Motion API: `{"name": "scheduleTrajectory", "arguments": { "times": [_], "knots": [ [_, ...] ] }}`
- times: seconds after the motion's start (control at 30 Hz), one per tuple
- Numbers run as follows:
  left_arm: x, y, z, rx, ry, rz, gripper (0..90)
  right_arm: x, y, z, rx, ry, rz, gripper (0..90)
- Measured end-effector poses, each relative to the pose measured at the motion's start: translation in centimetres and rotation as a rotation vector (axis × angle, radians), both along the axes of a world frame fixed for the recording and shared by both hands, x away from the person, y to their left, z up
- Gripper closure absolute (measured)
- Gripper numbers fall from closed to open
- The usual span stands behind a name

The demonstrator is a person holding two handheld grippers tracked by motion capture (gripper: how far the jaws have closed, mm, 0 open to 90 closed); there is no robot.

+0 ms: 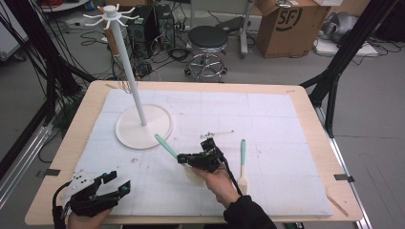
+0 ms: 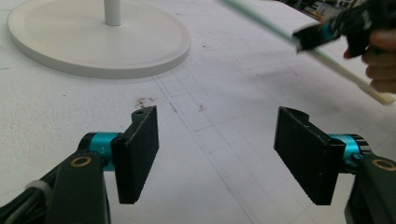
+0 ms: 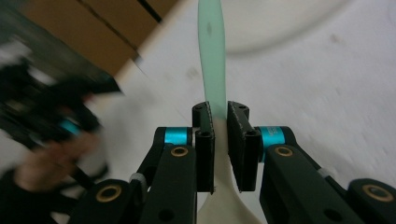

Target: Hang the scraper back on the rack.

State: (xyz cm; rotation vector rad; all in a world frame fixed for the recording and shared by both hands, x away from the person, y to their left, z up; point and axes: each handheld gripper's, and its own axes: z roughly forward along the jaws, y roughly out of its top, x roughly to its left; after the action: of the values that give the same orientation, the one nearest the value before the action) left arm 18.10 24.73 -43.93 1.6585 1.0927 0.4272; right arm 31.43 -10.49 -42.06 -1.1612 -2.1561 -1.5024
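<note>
Wooden table [image 1: 86, 102], covered by a white mat [image 1: 267, 124] across most of its top. On the mat at about ten o'clock, a white stand [image 1: 143, 126]: round base, thin upright pole, ring of hooks at the top. Same base at eleven o'clock in the left gripper view [image 2: 93, 42].

Left gripper [image 1: 113, 182] at seven o'clock near the table's front edge, jaws spread wide apart with nothing between them, bare mat beneath [image 2: 210, 135].

Right gripper [image 1: 193, 158] near the centre, just toward six o'clock, clamped on a spatula [image 1: 167, 147]: pale green handle pointing to ten o'clock at the stand's base, cream blade tucked back beside the hand. In the right gripper view, pads pressed on both sides of the spatula [image 3: 212, 70] where green meets cream.

Second spatula [image 1: 242, 164] flat on the mat at four o'clock, just beside the right hand, green handle up, blade toward six o'clock.

Small metal wire piece [image 1: 217, 133] just past the right gripper at twelve o'clock.
</note>
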Motion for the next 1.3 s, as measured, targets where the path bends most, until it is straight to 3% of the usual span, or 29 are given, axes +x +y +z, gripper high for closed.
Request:
{"name": "scheduleTrajectory", "arguments": {
  "times": [0.07, 0.17, 0.3, 0.47, 0.87, 1.13, 1.3],
  "knots": [
    [-0.1, 0.0, 0.0, -0.001, -0.001, 0.006, 31.4, 0.4, -0.3, 1.1, 0.081, -0.006, -0.014, 81.6],
    [-0.2, 0.1, 0.0, 0.003, 0.001, 0.011, 31.3, 1.1, -0.3, 3.2, 0.126, -0.053, -0.029, 81.6],
    [-0.2, 0.2, -0.1, 0.004, 0.003, 0.013, 31.4, 2.0, 0.0, 6.0, 0.236, -0.083, -0.034, 81.6],
    [-0.3, 0.4, -0.1, -0.001, 0.004, 0.017, 31.4, 3.0, 1.0, 9.2, 0.327, -0.151, -0.012, 81.5],
    [-0.6, 1.0, -0.1, -0.015, 0.002, 0.027, 31.4, 4.6, 3.0, 14.5, 0.452, -0.227, -0.009, 81.5],
    [-0.6, 1.1, -0.1, -0.017, 0.004, 0.029, 31.3, 5.0, 3.4, 16.0, 0.518, -0.261, -0.027, 81.6],
    [-0.6, 1.2, -0.1, -0.021, 0.005, 0.035, 31.4, 5.1, 3.3, 16.6, 0.529, -0.29, -0.036, 81.5]
  ]
}}
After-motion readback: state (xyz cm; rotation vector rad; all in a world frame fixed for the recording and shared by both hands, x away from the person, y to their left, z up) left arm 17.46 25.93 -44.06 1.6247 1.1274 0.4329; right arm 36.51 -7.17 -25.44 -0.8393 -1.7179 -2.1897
